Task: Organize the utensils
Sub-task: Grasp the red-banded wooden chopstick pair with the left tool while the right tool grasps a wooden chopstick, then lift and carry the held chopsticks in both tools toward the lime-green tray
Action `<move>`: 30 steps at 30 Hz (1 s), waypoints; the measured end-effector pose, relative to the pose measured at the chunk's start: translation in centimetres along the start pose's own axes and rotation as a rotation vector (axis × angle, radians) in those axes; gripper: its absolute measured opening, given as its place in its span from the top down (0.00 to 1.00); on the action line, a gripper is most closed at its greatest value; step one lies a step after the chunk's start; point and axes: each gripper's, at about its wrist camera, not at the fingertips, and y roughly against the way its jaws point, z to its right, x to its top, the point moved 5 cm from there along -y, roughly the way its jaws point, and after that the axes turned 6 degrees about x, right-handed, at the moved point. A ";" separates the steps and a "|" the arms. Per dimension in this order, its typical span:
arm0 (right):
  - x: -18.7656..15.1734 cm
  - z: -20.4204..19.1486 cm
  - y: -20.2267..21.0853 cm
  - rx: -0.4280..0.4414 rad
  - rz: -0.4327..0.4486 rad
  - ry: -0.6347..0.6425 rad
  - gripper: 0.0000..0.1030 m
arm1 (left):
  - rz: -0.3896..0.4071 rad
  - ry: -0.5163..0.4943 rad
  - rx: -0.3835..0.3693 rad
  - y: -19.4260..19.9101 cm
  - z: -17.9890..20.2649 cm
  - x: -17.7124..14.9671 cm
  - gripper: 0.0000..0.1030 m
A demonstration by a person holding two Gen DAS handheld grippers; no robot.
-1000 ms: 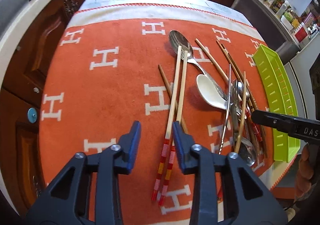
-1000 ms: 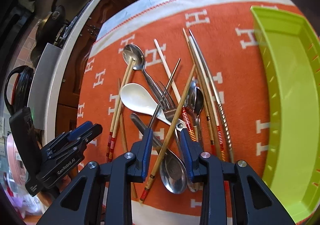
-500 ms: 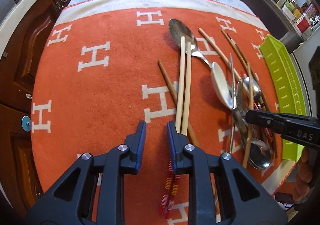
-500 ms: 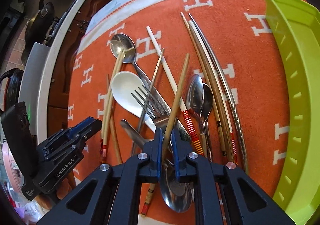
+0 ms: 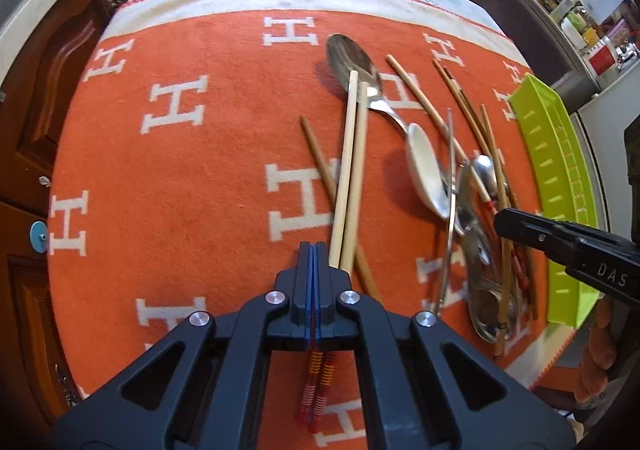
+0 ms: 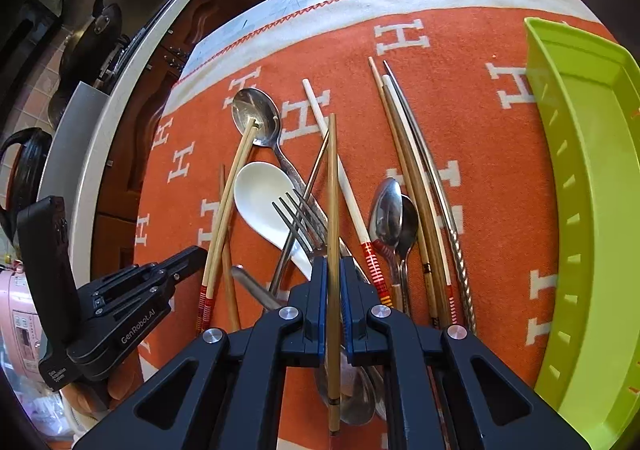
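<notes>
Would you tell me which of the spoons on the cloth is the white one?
The white spoon lies under the fork, just below the big steel spoon. All other spoons are shiny metal.

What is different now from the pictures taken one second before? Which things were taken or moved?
The right gripper has just closed on one brown chopstick, which now points straight away from it. The left gripper has just closed too, but on nothing: the pale chopstick pair lies beside it, to its right. The white spoon tipped as the pile shifted. The green tray and orange cloth stayed.
</notes>
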 end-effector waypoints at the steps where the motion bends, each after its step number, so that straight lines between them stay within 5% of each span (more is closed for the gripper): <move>1: -0.2 0.1 0.3 0.007 0.000 0.001 0.94 | 0.001 0.008 -0.002 0.1 0.0 0.1 1.00; 15: -2.1 0.3 2.5 0.050 -0.001 0.048 0.94 | 0.019 0.006 -0.072 0.6 -0.1 -0.2 1.00; 30: -2.6 0.1 2.8 0.049 -0.011 0.065 0.94 | 0.028 -0.035 -0.065 0.8 0.1 -0.3 0.99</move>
